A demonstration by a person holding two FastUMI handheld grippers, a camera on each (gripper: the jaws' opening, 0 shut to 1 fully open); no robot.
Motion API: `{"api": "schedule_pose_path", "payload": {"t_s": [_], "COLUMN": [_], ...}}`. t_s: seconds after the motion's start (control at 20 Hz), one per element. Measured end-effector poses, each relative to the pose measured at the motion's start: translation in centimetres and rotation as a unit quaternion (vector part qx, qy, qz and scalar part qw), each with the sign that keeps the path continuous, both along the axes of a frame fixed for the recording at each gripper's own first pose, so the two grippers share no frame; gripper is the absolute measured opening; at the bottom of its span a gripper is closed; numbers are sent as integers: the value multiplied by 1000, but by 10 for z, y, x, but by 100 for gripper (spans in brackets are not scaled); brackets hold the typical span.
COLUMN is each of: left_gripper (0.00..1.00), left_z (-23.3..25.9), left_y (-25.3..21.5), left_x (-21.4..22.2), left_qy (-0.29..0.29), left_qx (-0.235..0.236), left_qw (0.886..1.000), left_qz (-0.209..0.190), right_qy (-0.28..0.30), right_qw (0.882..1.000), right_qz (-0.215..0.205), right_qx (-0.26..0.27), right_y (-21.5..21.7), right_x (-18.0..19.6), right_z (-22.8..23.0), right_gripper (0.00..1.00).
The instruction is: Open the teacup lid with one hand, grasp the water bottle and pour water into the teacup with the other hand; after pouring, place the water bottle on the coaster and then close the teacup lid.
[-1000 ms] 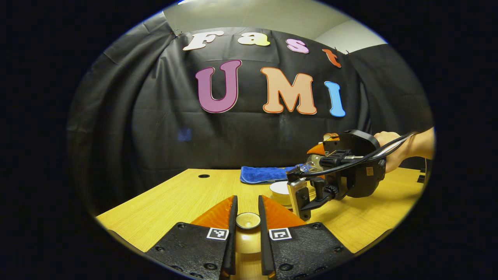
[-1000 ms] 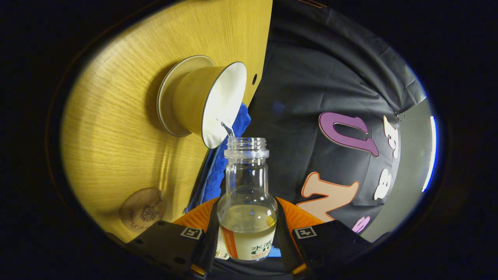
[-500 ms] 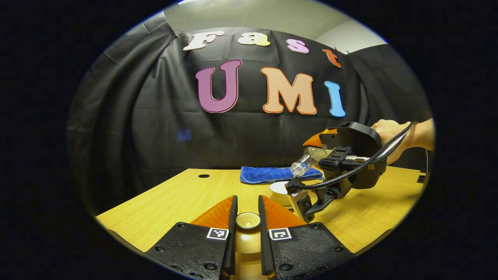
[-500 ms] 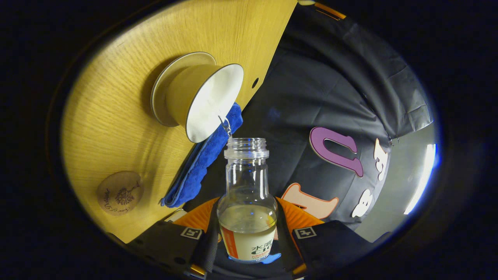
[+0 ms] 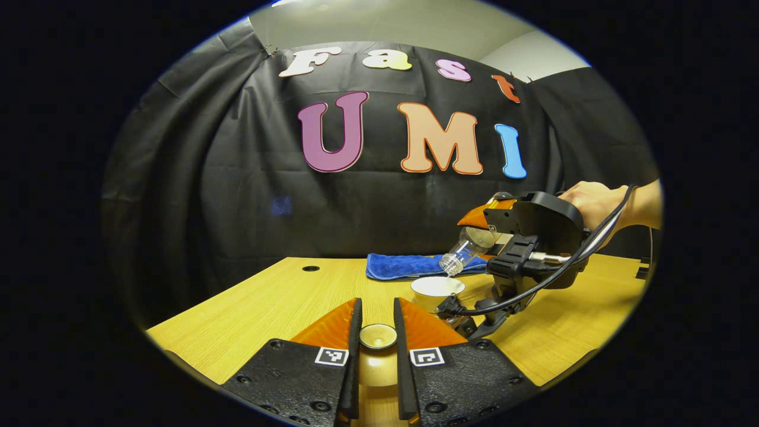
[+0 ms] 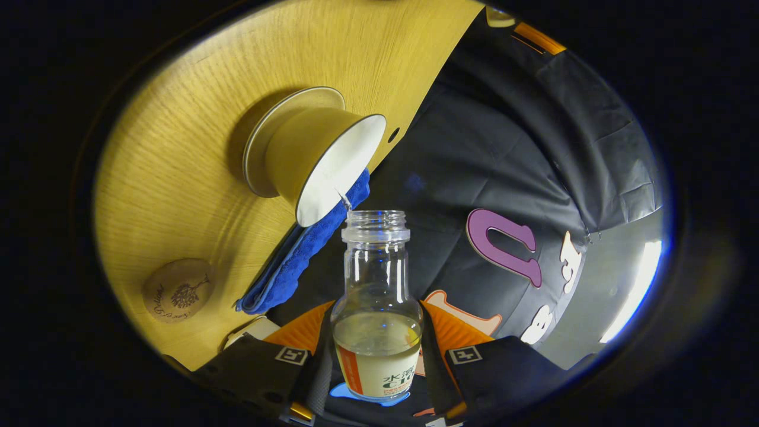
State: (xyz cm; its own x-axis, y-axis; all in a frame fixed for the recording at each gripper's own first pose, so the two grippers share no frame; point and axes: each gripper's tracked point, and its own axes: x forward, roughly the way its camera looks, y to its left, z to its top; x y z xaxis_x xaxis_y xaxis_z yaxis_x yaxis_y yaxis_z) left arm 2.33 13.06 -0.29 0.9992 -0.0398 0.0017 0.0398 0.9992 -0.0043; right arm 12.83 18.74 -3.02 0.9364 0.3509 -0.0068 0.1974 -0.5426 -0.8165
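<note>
My left gripper is shut on the knob of the beige teacup lid, held low over the near table. In the left gripper view the open teacup stands just beyond it. Above the cup a hand holds my right gripper, which tilts the clear water bottle mouth-down over the rim. In the right gripper view that right gripper is shut on the bottle, which is partly full. A thin trickle runs from its mouth into the white-lined teacup. The round wooden coaster lies bare on the table.
A folded blue cloth lies behind the cup near the table's far edge, seen too as the blue cloth in the right gripper view. The cup stands on a saucer. A cable hangs from the right gripper.
The right gripper has risen and swung back, lifting the bottle's mouth higher over the cup, so the cup's rim now shows. The stream has thinned. The left gripper has stayed put.
</note>
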Motion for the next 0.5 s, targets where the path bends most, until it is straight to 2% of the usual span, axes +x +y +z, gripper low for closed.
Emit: {"api": "schedule_pose_path", "payload": {"t_s": [0.1, 0.5], "left_gripper": [23, 23], "left_z": [0, 0], "left_y": [0, 0], "left_x": [0, 1], "left_qy": [1, 0], "left_qx": [0, 0], "left_qw": [1000, 1000], "left_qz": [0, 1], "right_qy": [0, 2], "right_qw": [1000, 1000], "right_qz": [0, 2], "right_qx": [1, -6], "right_y": [-1, 2], "right_x": [0, -3], "right_z": [0, -3], "right_gripper": [71, 69]}}
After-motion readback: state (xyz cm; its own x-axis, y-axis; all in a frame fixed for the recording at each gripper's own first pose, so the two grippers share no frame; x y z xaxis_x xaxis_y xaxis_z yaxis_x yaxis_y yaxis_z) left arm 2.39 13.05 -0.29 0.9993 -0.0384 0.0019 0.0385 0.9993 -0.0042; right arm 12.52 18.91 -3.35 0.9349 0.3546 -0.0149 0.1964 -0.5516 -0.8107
